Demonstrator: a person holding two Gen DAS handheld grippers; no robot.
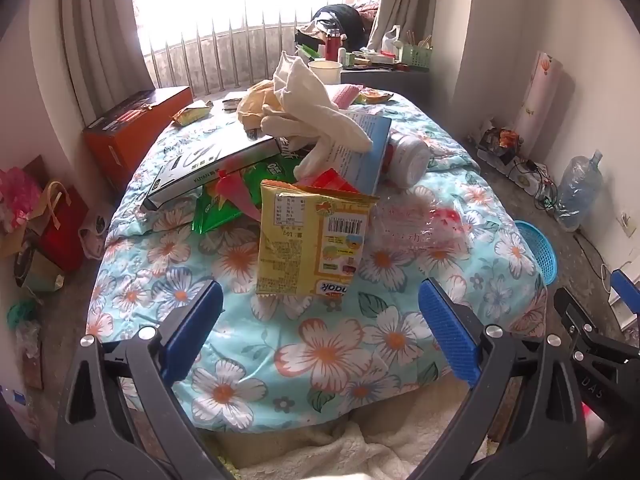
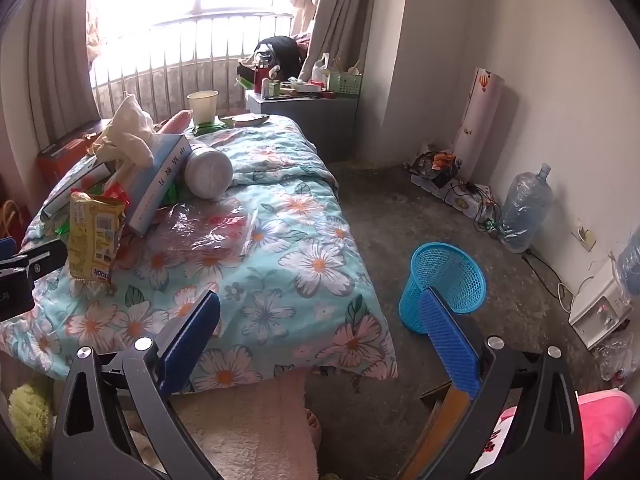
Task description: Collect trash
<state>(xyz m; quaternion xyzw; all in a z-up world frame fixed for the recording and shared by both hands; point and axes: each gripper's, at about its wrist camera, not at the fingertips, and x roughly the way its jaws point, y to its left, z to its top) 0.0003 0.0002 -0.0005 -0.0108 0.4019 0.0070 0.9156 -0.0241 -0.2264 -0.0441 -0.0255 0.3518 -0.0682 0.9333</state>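
Note:
A yellow snack wrapper [image 1: 312, 240] stands on the floral quilt [image 1: 280, 352], leaning on a pile; it also shows in the right wrist view [image 2: 94, 236]. Beside it lie a clear plastic bag [image 1: 416, 228], a green wrapper [image 1: 218, 208] and a red wrapper [image 1: 332, 182]. My left gripper [image 1: 320, 320] is open and empty, just short of the yellow wrapper. My right gripper [image 2: 320, 328] is open and empty over the quilt's right edge. A blue mesh bin [image 2: 442, 286] stands on the floor right of the bed.
The pile holds a white cloth [image 1: 316, 108], a blue book [image 1: 366, 152], a white bottle [image 1: 408, 158] and a flat box [image 1: 208, 168]. A paper cup [image 2: 203, 106] and more wrappers sit at the far end. Water jug [image 2: 524, 212] and cables line the right wall.

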